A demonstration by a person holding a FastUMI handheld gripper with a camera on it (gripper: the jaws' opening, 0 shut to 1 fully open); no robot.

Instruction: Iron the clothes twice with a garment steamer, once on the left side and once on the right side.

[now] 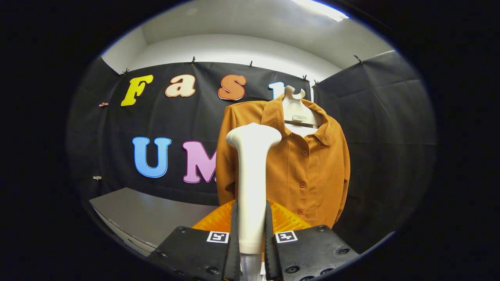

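The gripper (252,234) pinches the handle of a white garment steamer (252,175), both black fingers (234,226) pressed against its sides, so the steamer stands upright between them with its rounded, flared head at the top. Beyond it hangs a rust-orange shirt (308,164) on a pale hanger (295,107), buttoned down the front, collar spread, the cloth smooth and matte with soft vertical folds. The steamer head sits in front of the shirt's left panel as seen from the gripper — whether it touches the fabric cannot be told. Behind the fingers lies a ribbed, glossy orange surface (287,218) (what it is stays unclear), and a grey table (148,214) reaches off to one side. To do this pass well, the head probably should meet the cloth flat near the shoulder and travel straight down one side, slowly and evenly — the grip kept firm so the smooth plastic handle does not twist — before the other side gets its own stroke.
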